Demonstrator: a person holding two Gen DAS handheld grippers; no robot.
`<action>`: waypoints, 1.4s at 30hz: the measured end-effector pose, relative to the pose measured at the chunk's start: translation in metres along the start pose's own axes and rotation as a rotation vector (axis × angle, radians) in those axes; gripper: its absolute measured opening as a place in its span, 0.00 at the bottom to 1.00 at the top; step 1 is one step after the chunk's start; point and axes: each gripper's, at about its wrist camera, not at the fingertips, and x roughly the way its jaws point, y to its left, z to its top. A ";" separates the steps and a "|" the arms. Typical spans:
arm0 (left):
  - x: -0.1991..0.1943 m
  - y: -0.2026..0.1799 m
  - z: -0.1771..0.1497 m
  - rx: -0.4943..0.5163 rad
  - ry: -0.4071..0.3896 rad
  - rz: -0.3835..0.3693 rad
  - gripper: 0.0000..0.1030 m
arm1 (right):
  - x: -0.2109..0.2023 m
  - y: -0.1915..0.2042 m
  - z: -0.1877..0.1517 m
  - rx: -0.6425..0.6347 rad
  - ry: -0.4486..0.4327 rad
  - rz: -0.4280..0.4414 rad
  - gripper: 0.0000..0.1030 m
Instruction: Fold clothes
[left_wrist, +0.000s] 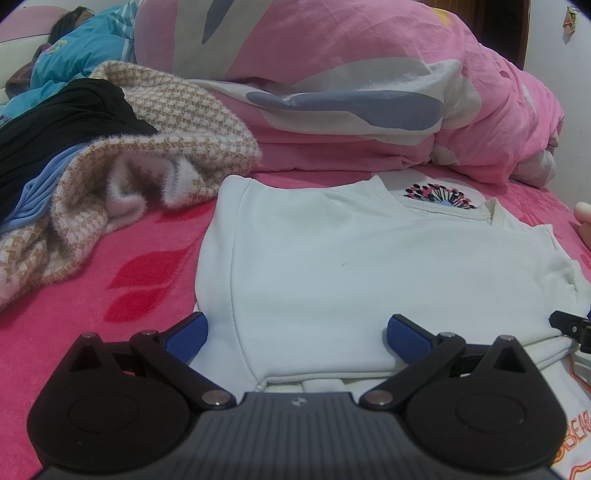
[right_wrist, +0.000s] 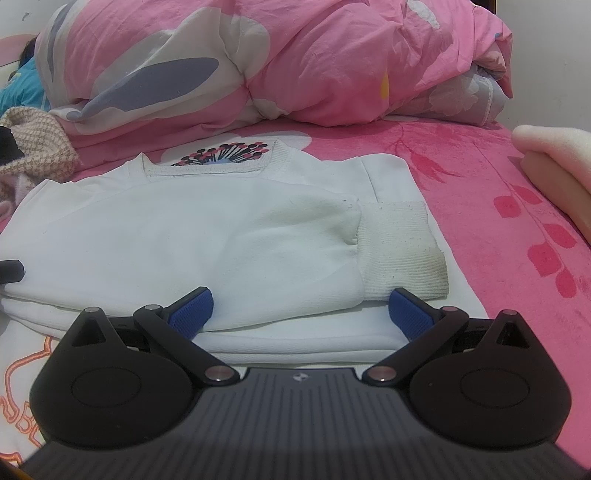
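White sweatshirt (right_wrist: 192, 236) lies half-folded on pink bed (right_wrist: 498, 229), sleeve cuff (right_wrist: 402, 247) tucked across. Left claw (left_wrist: 295, 336) and right claw (right_wrist: 301, 312) both spread wide, empty, at near hem. Risk: uneven pinch drags layers, cuff slips out, fold skews.

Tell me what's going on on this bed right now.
A person with a gripper in each hand is folding a white sweatshirt laid on the pink bedsheet. One sleeve is already folded across the body, its ribbed cuff lying on top. The left gripper and right gripper are both open at the near edge, gripping nothing. A houndstooth garment and dark clothes wait in a pile at the left.
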 end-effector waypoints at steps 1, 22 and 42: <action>0.000 0.000 0.000 0.000 0.000 0.000 1.00 | 0.000 0.000 0.000 0.000 0.000 0.000 0.99; 0.000 -0.002 0.000 0.011 -0.006 0.011 1.00 | 0.001 -0.001 -0.002 0.012 -0.013 0.010 0.99; -0.001 -0.033 -0.003 0.153 -0.013 0.160 1.00 | 0.001 -0.007 -0.005 0.053 -0.041 0.044 0.99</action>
